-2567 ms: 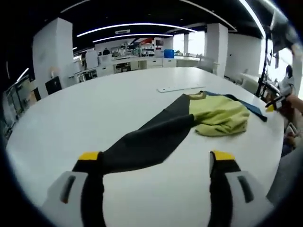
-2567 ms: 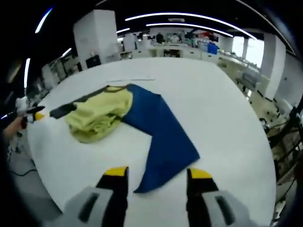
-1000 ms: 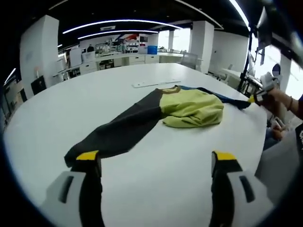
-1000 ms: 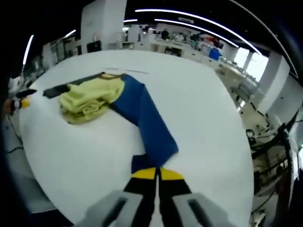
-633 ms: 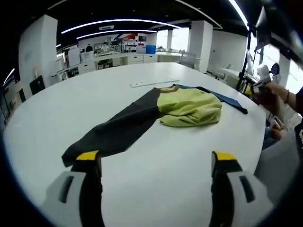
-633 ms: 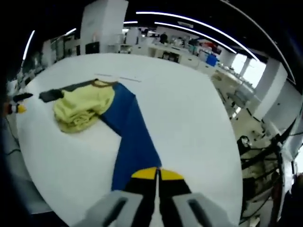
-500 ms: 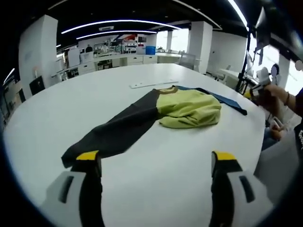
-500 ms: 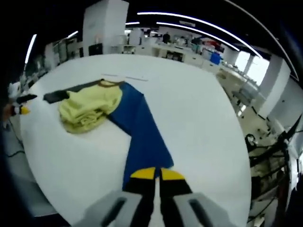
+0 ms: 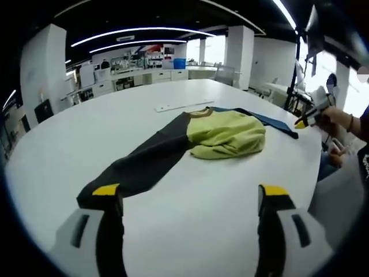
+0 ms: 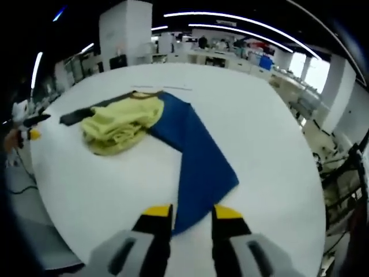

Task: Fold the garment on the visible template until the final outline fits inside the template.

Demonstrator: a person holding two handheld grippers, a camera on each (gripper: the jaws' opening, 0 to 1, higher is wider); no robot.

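Your left gripper point(image 9: 190, 199) is wide open, holding nothing; your right gripper point(image 10: 192, 212) is slightly open around the crumpled yellow, black and blue garment point(image 10: 173, 138) sleeve edge on the round white table point(image 10: 259, 127).

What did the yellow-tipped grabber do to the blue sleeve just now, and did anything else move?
The right gripper had pinched the end of the blue sleeve and pulled it out straighter; now its jaws have parted again and the sleeve lies flat, spread wider on the table. The left gripper stayed open by the end of the black sleeve. The bunched yellow body kept its place.
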